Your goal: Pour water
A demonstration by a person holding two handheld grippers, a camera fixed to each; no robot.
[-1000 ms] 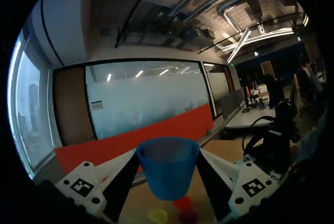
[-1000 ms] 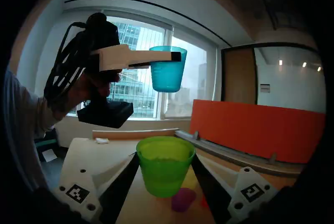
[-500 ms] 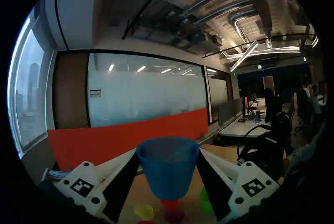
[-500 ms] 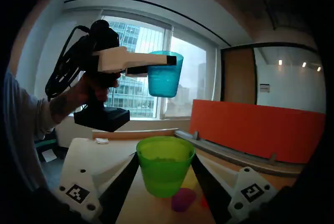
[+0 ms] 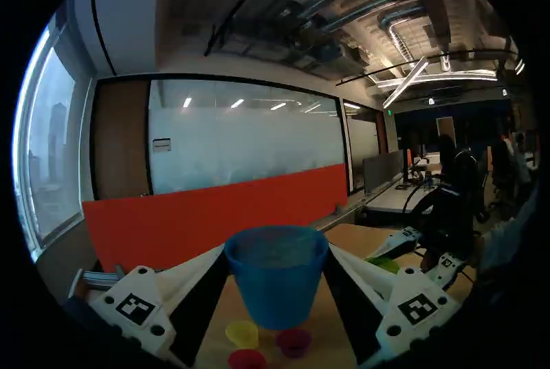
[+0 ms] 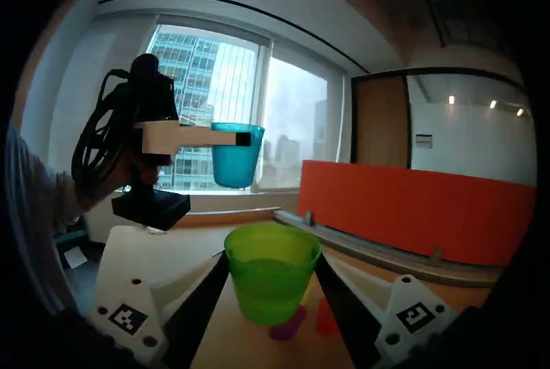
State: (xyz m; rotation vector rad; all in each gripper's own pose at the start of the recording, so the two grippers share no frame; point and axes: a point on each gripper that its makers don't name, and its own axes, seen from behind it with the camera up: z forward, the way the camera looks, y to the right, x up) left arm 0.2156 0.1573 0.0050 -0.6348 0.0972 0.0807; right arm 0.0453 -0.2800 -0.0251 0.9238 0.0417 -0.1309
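Left tool (image 5: 276, 259): I see it pinching the blue cup (image 5: 277, 290), upright.
Right tool (image 6: 273, 262): pinching the green cup (image 6: 273, 283), upright, part-filled.
Progress: I judge pouring not yet begun.

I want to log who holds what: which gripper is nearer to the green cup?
Right. The right gripper holds the green cup between its fingers; the left gripper, holding the blue cup, is higher up and apart from it.

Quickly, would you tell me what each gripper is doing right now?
Left gripper: closed on the blue cup, held upright.
Right gripper: closed on the green cup, held upright.
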